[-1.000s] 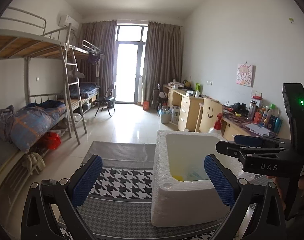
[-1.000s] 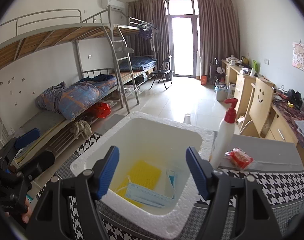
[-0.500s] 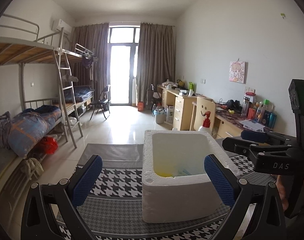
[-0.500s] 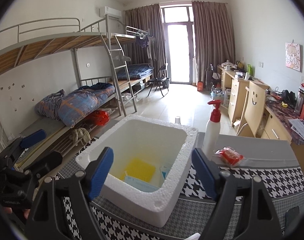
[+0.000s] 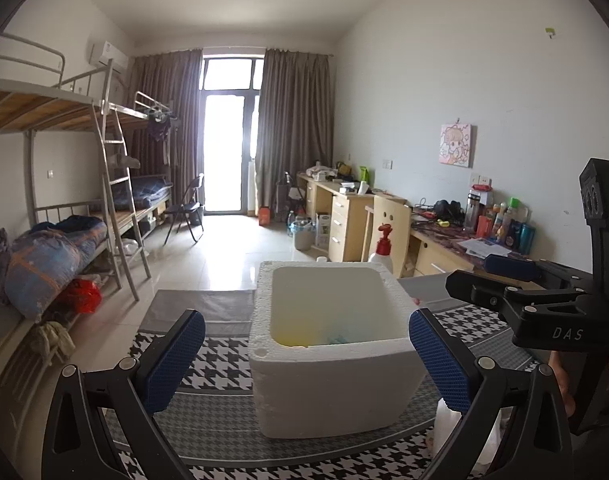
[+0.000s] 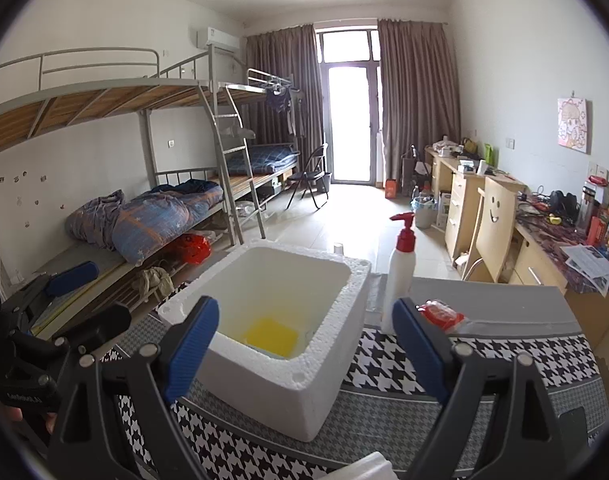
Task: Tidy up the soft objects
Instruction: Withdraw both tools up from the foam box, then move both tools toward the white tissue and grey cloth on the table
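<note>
A white foam box point(image 5: 332, 384) stands on the houndstooth table cloth point(image 5: 212, 364). In the right wrist view the foam box point(image 6: 264, 396) shows a yellow flat piece point(image 6: 270, 332) on its bottom. A bit of a light blue mask point(image 5: 336, 338) peeks over the rim. My left gripper point(image 5: 306, 360) is open, held back from the box's near side with nothing in it. My right gripper point(image 6: 306, 348) is also back from the box, its jaws opening and nothing between them. Each gripper shows in the other's view: the right gripper point(image 5: 480, 276) and the left gripper point(image 6: 68, 292).
A white pump bottle with a red top point(image 6: 400, 276) and a red packet point(image 6: 440, 314) sit on the table right of the box. Something white point(image 6: 364, 468) lies at the near edge. Bunk beds point(image 6: 164, 216) line the left wall, desks point(image 6: 484, 208) the right.
Both grippers have drawn back from the foam box, which now looks smaller and farther off. The right gripper's jaws have spread wider. The mask inside is now mostly hidden by the rim.
</note>
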Demonstrator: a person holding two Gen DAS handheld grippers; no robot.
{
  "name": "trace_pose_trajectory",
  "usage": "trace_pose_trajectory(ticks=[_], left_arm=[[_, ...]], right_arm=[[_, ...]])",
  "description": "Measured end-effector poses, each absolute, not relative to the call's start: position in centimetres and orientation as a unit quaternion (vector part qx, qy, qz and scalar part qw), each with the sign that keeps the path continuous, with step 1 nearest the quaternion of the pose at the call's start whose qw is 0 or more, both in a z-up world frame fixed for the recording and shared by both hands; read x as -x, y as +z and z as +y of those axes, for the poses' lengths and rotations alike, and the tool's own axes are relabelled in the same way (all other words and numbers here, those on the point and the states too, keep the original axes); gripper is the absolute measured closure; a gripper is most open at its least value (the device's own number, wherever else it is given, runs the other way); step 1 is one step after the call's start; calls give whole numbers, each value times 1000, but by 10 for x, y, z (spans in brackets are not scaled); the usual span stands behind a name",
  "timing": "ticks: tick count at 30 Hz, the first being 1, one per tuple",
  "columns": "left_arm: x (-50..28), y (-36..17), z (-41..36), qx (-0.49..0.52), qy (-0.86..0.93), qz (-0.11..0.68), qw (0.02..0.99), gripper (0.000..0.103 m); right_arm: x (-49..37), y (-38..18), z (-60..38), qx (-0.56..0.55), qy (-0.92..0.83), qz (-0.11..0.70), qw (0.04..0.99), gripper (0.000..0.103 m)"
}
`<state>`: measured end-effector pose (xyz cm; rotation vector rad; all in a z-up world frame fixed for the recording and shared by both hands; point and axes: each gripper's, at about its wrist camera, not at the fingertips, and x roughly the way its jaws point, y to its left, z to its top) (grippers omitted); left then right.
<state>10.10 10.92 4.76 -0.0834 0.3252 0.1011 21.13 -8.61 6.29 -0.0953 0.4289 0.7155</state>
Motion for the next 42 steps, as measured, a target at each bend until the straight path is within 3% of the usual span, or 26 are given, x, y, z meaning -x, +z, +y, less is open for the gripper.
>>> trace_pose_trajectory(ticks=[33, 42], left_arm=[[-81, 47, 65, 34, -18, 149, 988, 1], [-86, 42, 59, 38, -24, 151, 987, 1]], right_arm=[[-176, 61, -148, 18, 293, 177, 939, 12], [-171, 57, -157, 9, 288, 169, 943, 6]])
